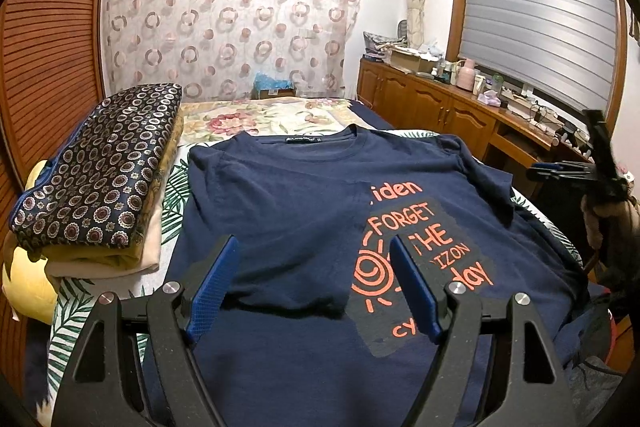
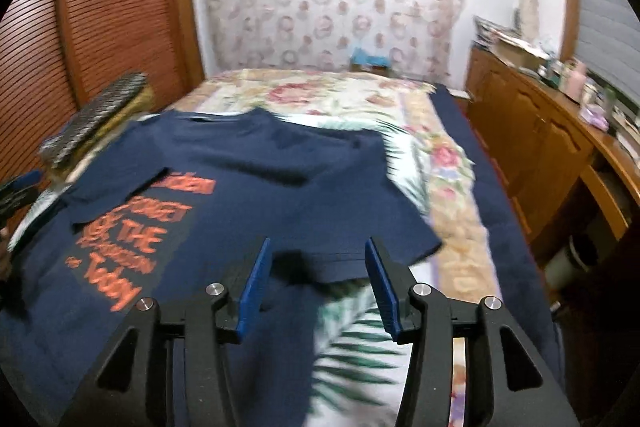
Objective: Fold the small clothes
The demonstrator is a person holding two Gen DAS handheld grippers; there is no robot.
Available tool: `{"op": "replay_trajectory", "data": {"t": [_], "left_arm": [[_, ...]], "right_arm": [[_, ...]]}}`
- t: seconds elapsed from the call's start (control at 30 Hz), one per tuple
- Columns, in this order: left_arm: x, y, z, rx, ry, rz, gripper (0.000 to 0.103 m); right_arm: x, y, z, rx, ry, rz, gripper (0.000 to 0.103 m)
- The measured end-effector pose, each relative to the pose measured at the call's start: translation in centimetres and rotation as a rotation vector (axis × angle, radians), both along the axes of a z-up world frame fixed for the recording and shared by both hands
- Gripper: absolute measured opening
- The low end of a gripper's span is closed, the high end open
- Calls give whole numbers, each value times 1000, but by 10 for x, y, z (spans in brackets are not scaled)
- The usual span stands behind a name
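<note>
A: The tee (image 1: pixel 288 211) is matt navy cloth, its orange print (image 1: pixel 404 239) flat and rubbery-looking.

B: Left gripper (image 1: pixel 314 287): matt black plastic, ribbed blue pads (image 1: pixel 212 283). The wardrobe (image 1: pixel 52 39) is slatted wood, probably varnished.

T-shirt (image 1: pixel 280 211) chest print, orange letters: "iden", "FORGET", "THE", "IZON", "day", "cy"; several words are cut off by a fold or by the tongs.
Beside the words: an orange spiral sun sign.
Neck label inside the collar: small white writing, too small to read.
Right wrist view: same print, blurred; only "THE" is legible.
</note>
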State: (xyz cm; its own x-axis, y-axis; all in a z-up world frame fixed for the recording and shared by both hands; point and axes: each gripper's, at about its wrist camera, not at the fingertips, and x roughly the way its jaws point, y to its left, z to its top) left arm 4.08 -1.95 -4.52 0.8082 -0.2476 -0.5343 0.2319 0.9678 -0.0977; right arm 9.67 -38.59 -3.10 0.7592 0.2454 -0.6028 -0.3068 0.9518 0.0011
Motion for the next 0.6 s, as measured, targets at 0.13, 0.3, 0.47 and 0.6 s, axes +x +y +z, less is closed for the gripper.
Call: {"op": "replay_trajectory", "data": {"t": [0.13, 0.3, 0.47, 0.6], "left_arm": [[0, -2, -1, 4, 2, -2, 78], [2, -1, -3, 6, 12, 2, 78], [4, 0, -6, 6, 23, 7, 78], [3, 1, -8, 6, 27, 9, 78]], "right_arm": [[29, -12, -20, -22, 56, -61, 50], [63, -26, -40, -14, 120, -133, 50], [85, -30, -48, 42, 175, -162, 50], [90, -26, -39, 7, 165, -144, 30]]}}
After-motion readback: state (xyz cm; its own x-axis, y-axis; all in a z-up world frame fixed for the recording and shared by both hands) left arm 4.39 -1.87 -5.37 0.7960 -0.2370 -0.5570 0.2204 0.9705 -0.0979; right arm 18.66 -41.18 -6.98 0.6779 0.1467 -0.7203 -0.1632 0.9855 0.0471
